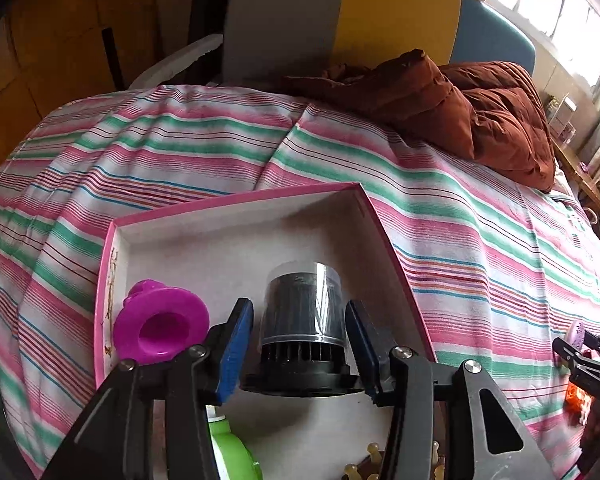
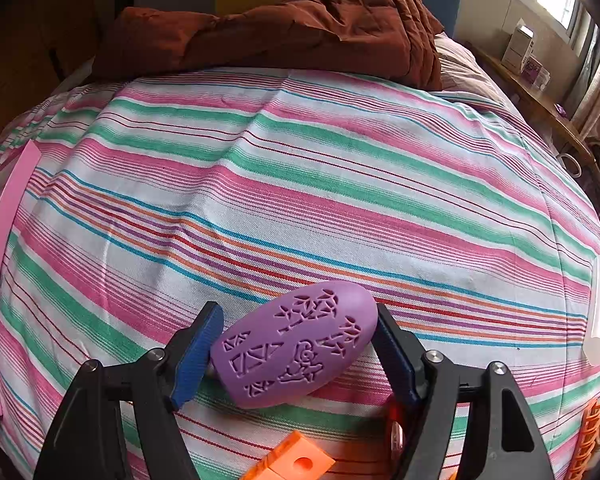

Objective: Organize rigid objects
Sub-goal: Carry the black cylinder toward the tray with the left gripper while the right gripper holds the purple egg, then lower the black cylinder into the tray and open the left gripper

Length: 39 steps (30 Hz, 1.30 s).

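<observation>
Left wrist view.
- Bed (image 1: pixel 204 148): striped sheet in pink, green and white; brown quilt (image 1: pixel 480 116) bunched at the far right end.
- Box (image 1: pixel 236 208): pink-rimmed, white inside, open top, lying on the sheet at the near edge of the bed.
- Left gripper (image 1: pixel 298 344): over the box, jaws part open. A black cylinder (image 1: pixel 304 308) with a clear sleeve and a finned base stands upright on the box floor between the blue pads (image 1: pixel 236 344); a gap shows on each side, so the pads do not press it.
- Magenta spool (image 1: pixel 160 320): lying on its side in the box, at the left wall, just beside the left pad.
- Green item (image 1: pixel 232 452): at the near end of the box, partly hidden behind the gripper.
- Cream pegs (image 1: pixel 374 450): at the near edge; what they belong to cannot be told.
- Right gripper (image 1: pixel 580 344): seen at the right edge, over the sheet, with a lilac item in it.

Right wrist view.
- Right gripper (image 2: pixel 298 344): jaws wide, closed on a lilac oval (image 2: pixel 296 344) with cut-out patterns, held tilted just above the sheet (image 2: pixel 300 184).
- Orange block (image 2: pixel 296 460): on the sheet at the near edge, below the oval.
- Orange comb-like piece (image 2: pixel 590 436): near right corner of the view.
- White stick (image 2: pixel 598 308): on the sheet at the right edge.
- Box rim (image 2: pixel 4 260): pink strip at the far left.
- Quilt (image 2: pixel 300 28): at the far end of the bed.
</observation>
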Each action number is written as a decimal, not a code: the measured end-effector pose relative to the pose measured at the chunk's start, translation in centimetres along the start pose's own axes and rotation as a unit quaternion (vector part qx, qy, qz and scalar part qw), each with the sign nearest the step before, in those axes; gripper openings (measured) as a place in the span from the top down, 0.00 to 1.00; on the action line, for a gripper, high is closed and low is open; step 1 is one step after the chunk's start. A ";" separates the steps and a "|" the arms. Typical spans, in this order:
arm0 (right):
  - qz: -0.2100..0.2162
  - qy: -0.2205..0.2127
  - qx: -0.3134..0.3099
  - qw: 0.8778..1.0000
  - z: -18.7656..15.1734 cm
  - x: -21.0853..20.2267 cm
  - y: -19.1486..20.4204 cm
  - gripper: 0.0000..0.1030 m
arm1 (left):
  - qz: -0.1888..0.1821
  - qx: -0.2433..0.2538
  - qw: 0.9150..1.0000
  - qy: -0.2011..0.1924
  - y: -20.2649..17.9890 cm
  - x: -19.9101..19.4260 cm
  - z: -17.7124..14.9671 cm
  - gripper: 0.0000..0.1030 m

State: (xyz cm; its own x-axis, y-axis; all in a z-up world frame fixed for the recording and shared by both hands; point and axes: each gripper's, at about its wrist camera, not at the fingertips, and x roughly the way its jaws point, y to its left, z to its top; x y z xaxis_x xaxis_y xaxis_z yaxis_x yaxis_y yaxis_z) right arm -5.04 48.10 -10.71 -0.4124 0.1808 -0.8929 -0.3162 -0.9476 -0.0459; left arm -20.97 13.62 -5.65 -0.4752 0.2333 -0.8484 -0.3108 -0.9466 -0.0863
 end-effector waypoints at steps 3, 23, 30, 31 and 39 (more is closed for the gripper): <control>-0.002 -0.001 -0.001 1.000 0.0 0.0 0.1 0.27 | 0.011 0.001 1.000 -0.016 -0.1 -1.1 -0.4 0.53; -0.005 -0.015 -0.001 1.000 -0.8 -1.0 0.7 0.27 | 0.014 0.004 0.995 -0.098 -2.0 -9.7 -6.6 0.52; -0.009 -0.023 0.001 1.000 -1.2 -1.2 0.8 0.27 | 0.008 0.001 0.996 -0.086 -2.3 -10.0 -8.6 0.52; -0.010 -0.025 0.001 1.000 -1.2 -1.2 0.8 0.27 | 0.007 0.001 0.996 -0.084 -2.2 -10.0 -8.9 0.52; -0.020 -0.021 0.022 0.999 -1.3 -1.3 1.0 0.27 | -0.004 0.002 0.997 -0.078 -1.7 -10.5 -10.2 0.52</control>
State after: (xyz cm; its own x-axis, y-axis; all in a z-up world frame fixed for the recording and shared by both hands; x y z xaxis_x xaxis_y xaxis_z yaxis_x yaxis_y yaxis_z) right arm -3.69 46.57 -10.15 -0.4340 0.2293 -0.8713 -0.3700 -0.9271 -0.0597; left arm -7.07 10.56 -1.89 -0.5957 0.2721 -0.7557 -0.3170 -0.9441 -0.0901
